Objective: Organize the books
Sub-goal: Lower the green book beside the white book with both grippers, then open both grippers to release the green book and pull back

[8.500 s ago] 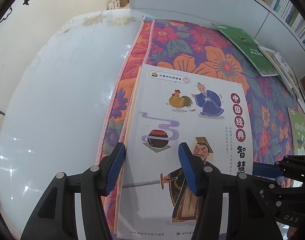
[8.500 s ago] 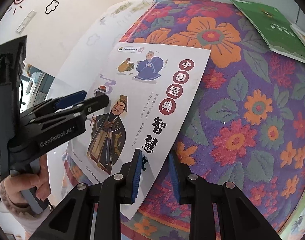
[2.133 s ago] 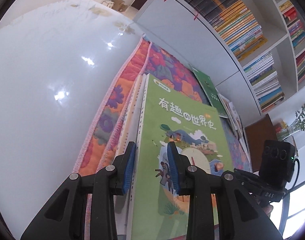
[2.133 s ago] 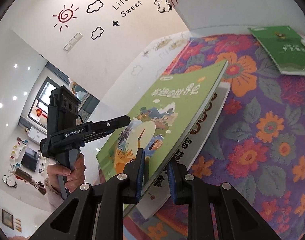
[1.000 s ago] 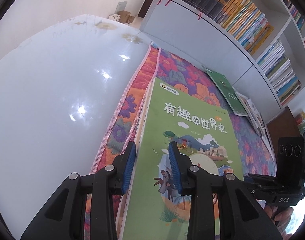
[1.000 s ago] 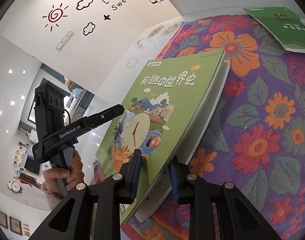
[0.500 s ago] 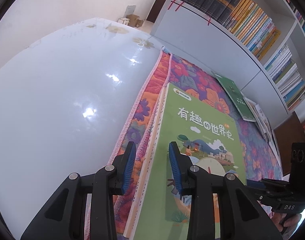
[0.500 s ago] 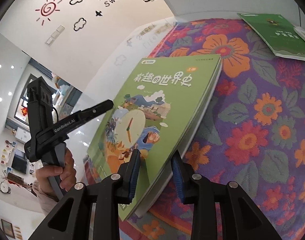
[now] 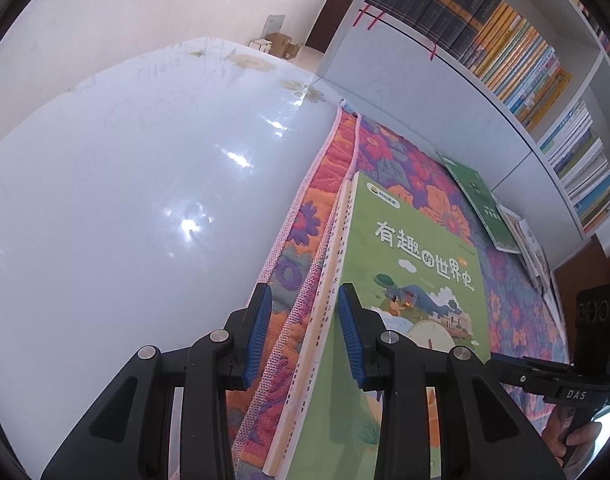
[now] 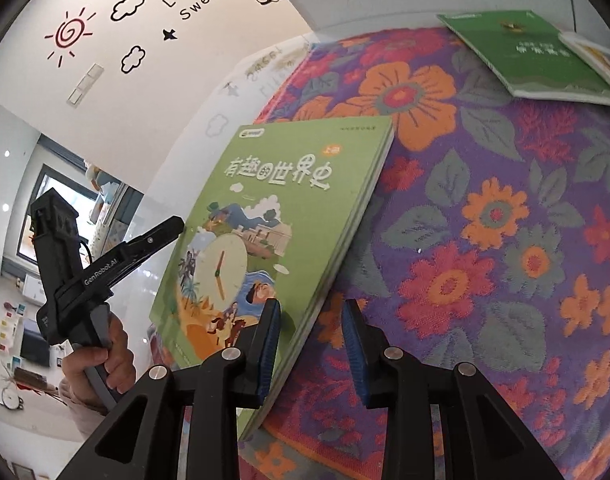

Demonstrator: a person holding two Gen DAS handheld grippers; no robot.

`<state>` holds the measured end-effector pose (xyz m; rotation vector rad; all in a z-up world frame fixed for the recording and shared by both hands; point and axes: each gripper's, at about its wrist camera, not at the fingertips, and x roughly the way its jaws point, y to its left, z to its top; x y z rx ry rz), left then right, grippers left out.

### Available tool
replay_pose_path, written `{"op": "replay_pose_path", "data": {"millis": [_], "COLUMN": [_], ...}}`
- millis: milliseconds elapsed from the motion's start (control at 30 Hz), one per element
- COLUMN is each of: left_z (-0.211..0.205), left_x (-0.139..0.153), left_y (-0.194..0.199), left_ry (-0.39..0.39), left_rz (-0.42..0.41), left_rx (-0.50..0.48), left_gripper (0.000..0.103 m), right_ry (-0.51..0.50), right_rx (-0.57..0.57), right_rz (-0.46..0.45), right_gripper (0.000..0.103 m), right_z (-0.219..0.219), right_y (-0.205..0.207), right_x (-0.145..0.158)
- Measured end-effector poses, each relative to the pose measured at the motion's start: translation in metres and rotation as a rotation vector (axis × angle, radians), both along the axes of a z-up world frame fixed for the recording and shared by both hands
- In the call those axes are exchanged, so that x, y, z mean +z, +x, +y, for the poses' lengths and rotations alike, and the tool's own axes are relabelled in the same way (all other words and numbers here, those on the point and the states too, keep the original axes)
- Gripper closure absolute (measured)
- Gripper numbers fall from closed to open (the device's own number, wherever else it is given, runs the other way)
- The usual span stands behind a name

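A green picture book (image 9: 417, 272) (image 10: 273, 208) lies flat on a white book whose spine (image 9: 329, 264) shows at its left, both on the flowered mat (image 10: 485, 208). My left gripper (image 9: 305, 332) straddles the stack's spine edge; mat shows between its left pad and the spine, so no pad presses. From the right wrist view, that left gripper (image 10: 173, 228) ends at the book's left edge. My right gripper (image 10: 311, 340) stands open around the book's near right corner, with mat visible between the book and the right pad.
A darker green book (image 10: 537, 52) (image 9: 481, 200) and several more books (image 9: 533, 248) lie at the mat's far side. A glossy white table (image 9: 145, 200) spreads to the left. Filled bookshelves (image 9: 505, 48) rise behind. A person's hand (image 10: 105, 356) holds the left gripper's handle.
The green book, held tilted up above the white book, has come down flat onto it. The right gripper's jaws have widened off the book's corner.
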<state>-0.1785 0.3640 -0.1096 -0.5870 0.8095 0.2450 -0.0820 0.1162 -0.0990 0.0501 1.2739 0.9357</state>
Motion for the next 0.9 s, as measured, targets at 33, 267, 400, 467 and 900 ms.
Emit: {"op": "replay_pose_path", "data": {"millis": [33, 267, 400, 467, 900], "left_z": [0.001, 0.008, 0.008, 0.009, -0.008], "left_x": [-0.001, -0.003, -0.002, -0.005, 0.009], "left_y": [0.000, -0.006, -0.007, -0.006, -0.014], "left_ry": [-0.010, -0.031, -0.020, -0.021, 0.006], "left_rz": [-0.007, -0.029, -0.038, -0.029, 0.006], "left_rx": [0.003, 0.035, 0.049, 0.057, 0.095], "left_gripper": [0.071, 0.071, 0.071, 0.071, 0.071], "right_ry": [-0.001, -0.003, -0.002, 0.003, 0.104], "right_rx": [0.003, 0.008, 0.010, 0.013, 0.019], "right_rz": [-0.001, 0.007, 0.013, 0.024, -0.005], "right_gripper": [0.072, 0.072, 0.072, 0.072, 0.072], "right_z": [0.000, -0.003, -0.003, -0.005, -0.024], "right_y": [0.000, 0.003, 0.004, 0.005, -0.004], "right_x": [0.000, 0.001, 0.002, 0.004, 0.050]}}
